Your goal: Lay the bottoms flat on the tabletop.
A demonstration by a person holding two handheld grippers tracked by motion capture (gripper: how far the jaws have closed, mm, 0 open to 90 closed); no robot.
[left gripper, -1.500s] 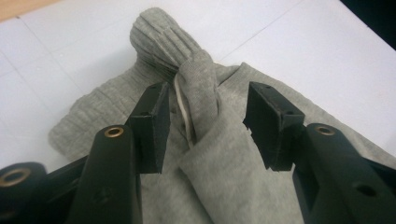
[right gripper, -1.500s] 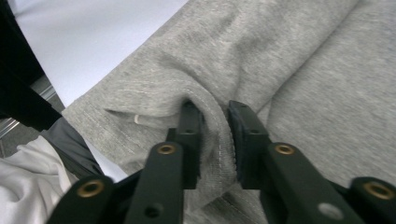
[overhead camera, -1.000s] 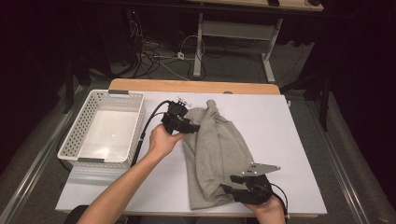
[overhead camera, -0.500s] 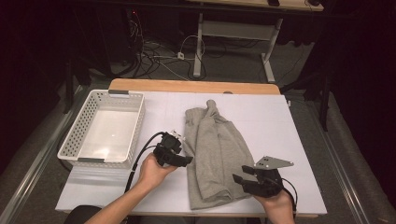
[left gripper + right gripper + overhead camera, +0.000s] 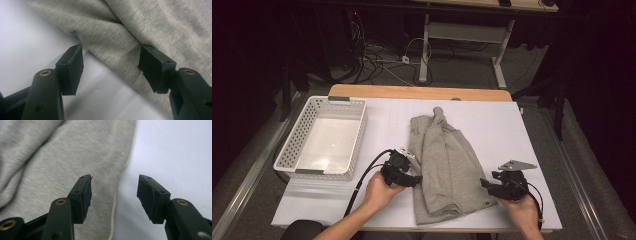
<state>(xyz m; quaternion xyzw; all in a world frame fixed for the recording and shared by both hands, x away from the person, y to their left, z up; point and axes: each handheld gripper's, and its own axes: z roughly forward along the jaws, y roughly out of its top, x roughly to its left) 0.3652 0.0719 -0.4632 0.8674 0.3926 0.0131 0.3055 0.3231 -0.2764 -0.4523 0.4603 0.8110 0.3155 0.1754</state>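
A grey sweatshirt (image 5: 447,165), folded lengthwise, lies in the middle of the white table (image 5: 492,120). My left gripper (image 5: 414,179) rests low at its left edge, open. In the left gripper view the cloth (image 5: 150,25) edge runs between the jaws of that gripper (image 5: 111,67), and the pads do not press on it. My right gripper (image 5: 486,184) sits at the near right edge, open. In the right gripper view the hem of the sweatshirt (image 5: 62,152) passes between the jaws of that gripper (image 5: 113,195), untouched. The jaws of both grippers have just been opening.
A white perforated basket (image 5: 297,150) stands empty at the table's left side. The table's wooden far edge (image 5: 422,92) borders a dark floor with cables and a desk frame behind. Bare tabletop lies to the right of the sweatshirt.
My left gripper came down from the sweatshirt's upper left to its left edge nearer the person. My right gripper slid right, off the cloth's near corner. Both jaws opened wider.
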